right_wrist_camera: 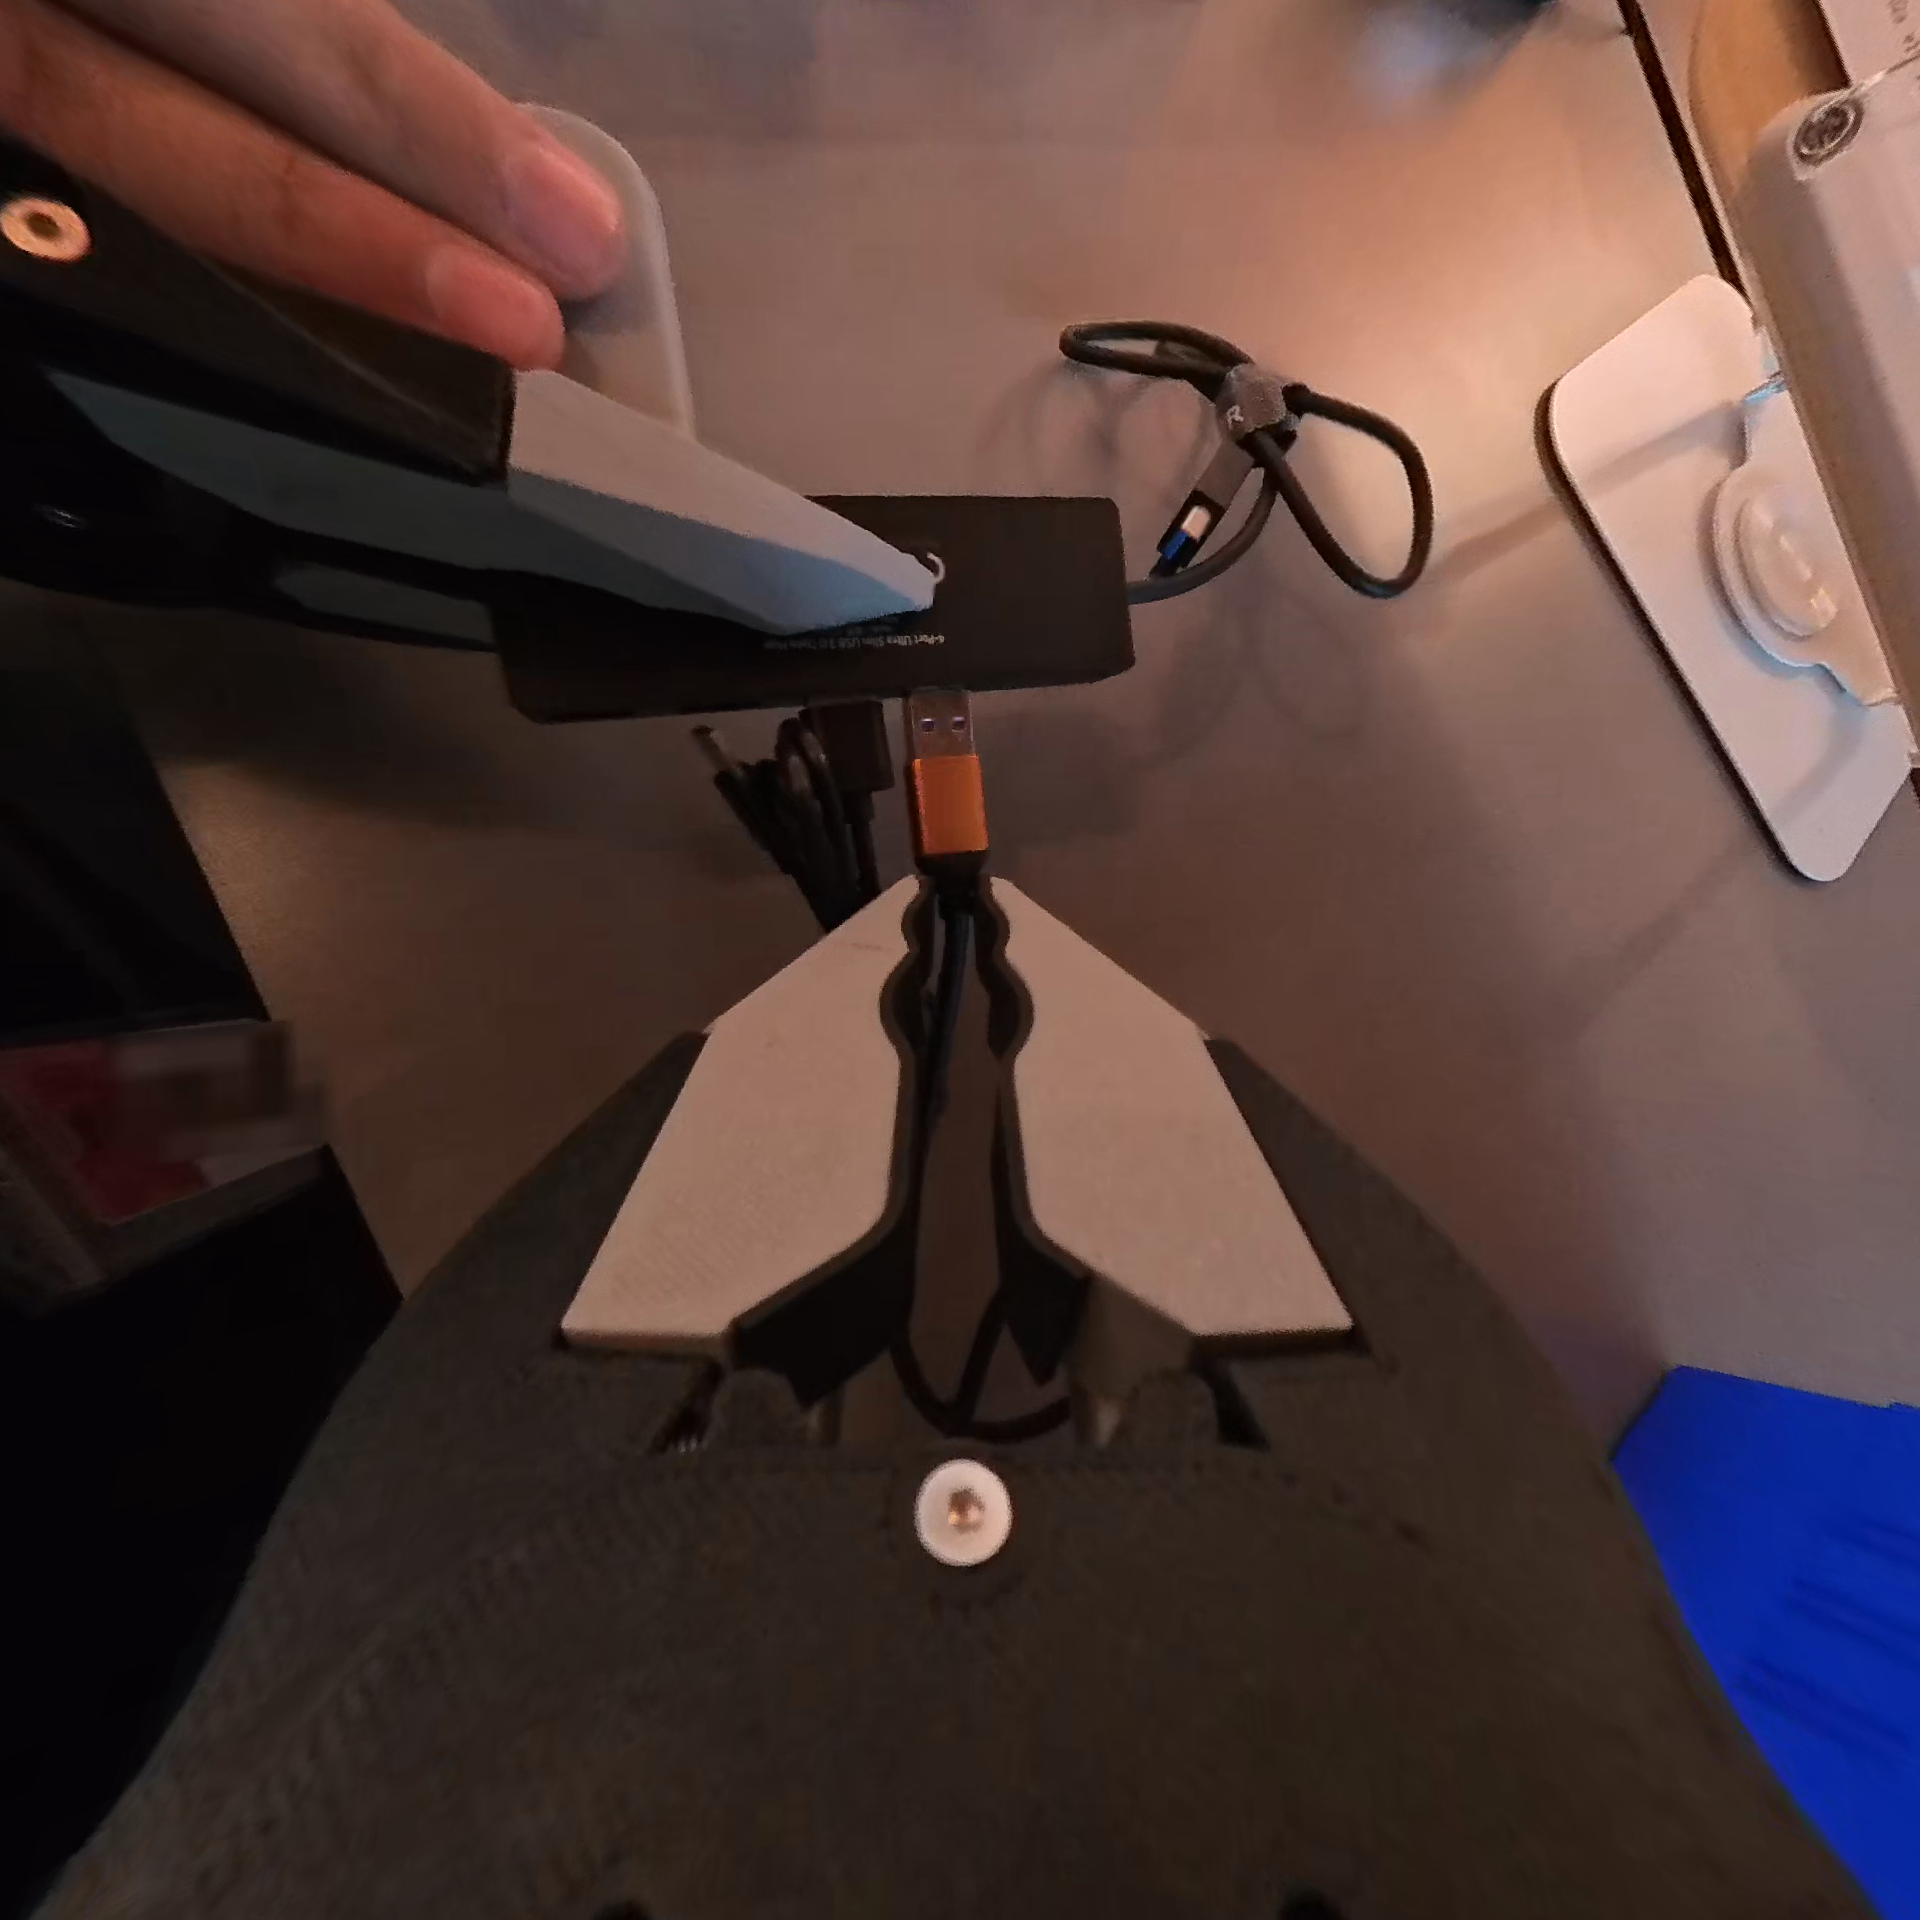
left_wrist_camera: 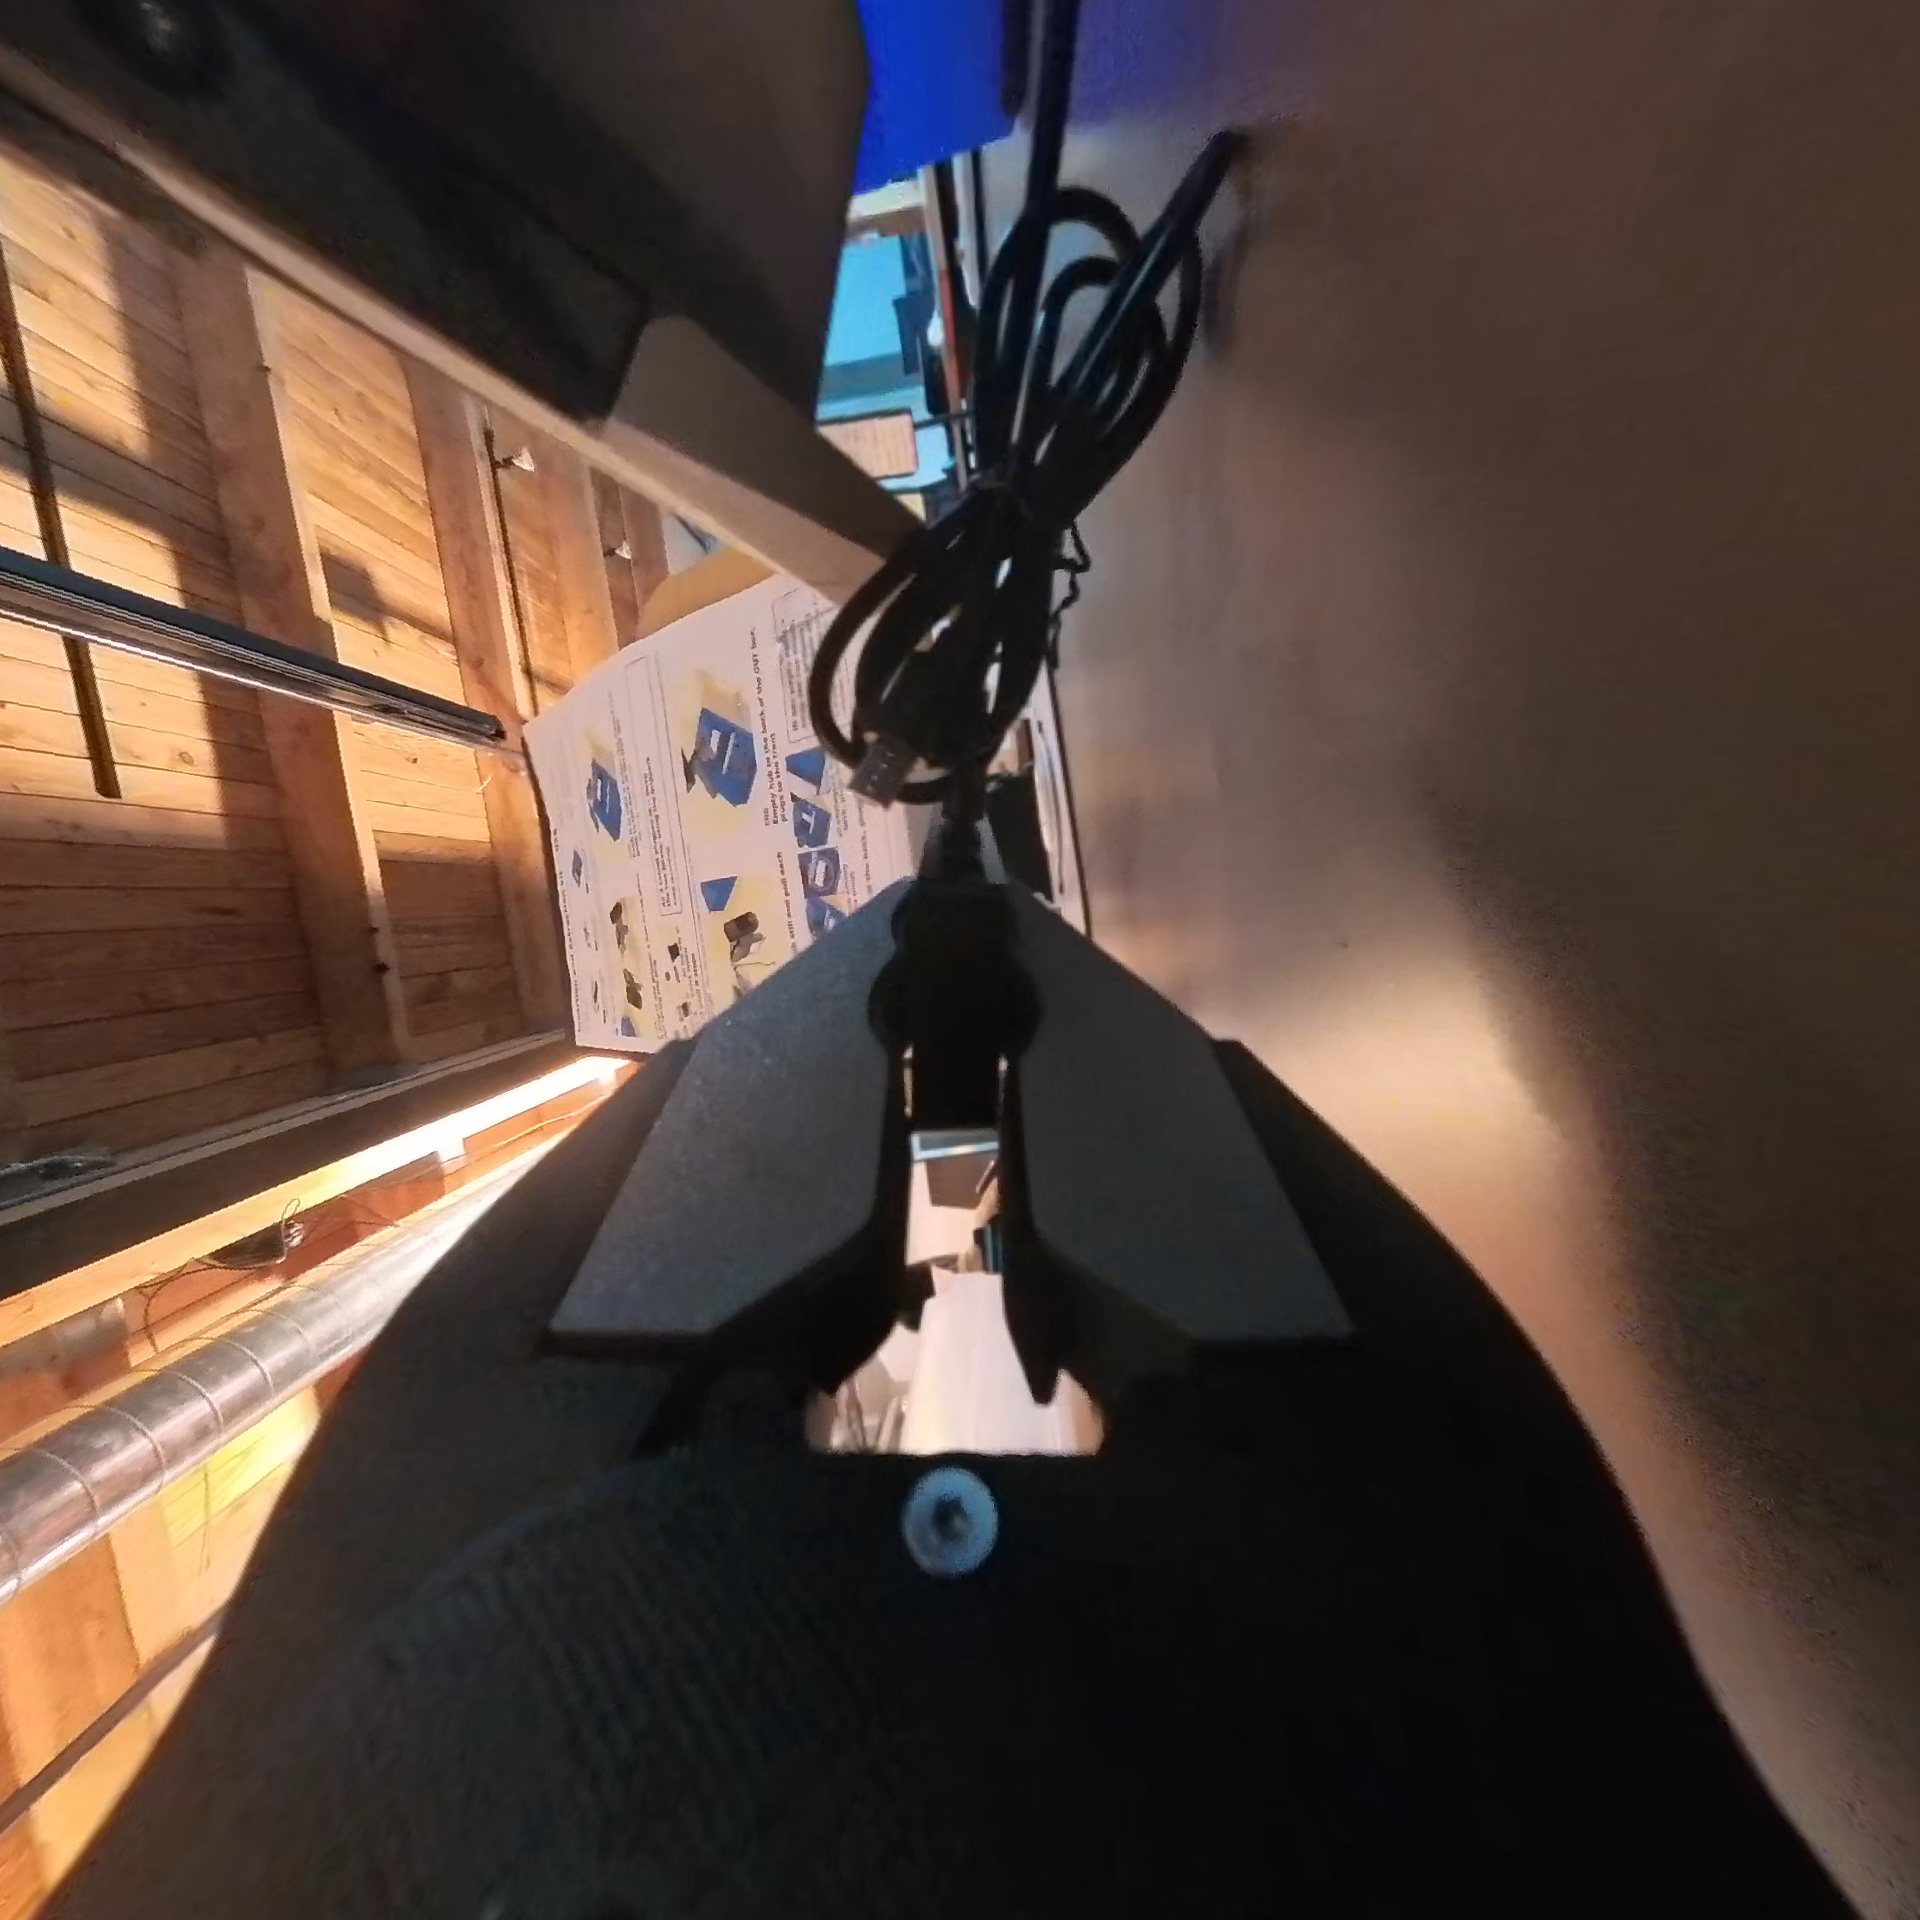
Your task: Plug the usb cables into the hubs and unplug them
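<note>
Orange-sleeved metal USB plug (right_wrist_camera: 943, 774), clamped in the right gripper (right_wrist_camera: 954, 883), points lengthwise straight at the flat black hub (right_wrist_camera: 997, 582), tip at its near edge, while the left gripper (right_wrist_camera: 914, 582) pinches that hub steady.

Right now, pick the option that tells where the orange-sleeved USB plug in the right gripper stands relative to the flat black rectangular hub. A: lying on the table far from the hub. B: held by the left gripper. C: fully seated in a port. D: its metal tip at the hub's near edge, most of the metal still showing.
D: the right gripper holds the orange-sleeved USB plug, its metal tip meeting the flat black hub edge, metal mostly exposed.
</note>
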{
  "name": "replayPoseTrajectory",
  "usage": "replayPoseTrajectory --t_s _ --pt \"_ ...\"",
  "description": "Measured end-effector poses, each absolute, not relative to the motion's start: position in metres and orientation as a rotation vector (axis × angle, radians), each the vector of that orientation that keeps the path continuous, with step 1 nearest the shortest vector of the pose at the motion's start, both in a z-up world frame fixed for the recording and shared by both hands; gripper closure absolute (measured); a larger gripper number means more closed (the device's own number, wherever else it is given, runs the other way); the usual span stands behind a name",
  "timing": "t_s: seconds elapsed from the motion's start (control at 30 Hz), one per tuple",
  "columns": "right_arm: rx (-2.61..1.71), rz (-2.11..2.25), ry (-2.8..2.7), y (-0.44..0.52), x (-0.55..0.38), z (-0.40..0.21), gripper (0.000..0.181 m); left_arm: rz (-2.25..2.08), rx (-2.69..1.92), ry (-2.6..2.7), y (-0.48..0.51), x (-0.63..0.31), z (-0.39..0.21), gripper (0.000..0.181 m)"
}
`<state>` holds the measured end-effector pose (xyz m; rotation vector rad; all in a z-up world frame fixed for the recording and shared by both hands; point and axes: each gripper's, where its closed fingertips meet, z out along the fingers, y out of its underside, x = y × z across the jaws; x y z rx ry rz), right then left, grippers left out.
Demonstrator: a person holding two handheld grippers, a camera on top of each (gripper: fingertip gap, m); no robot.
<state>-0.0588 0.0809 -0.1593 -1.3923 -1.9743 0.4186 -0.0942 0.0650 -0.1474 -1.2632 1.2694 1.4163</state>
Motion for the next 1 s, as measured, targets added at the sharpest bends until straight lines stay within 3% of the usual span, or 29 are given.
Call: replayPoseTrajectory --t_s 0.37,1.0 --pt "-1.461 0.508 -1.962 0.084 -0.059 -0.163 0.177 1.352 -1.294 1.270 0.065 -0.093 -0.150 0.174" --pt "-1.168 0.523 -2.069 0.072 -0.055 -0.153 0.177 1.242 -1.289 1.250 0.061 -0.088 -0.146 0.174"
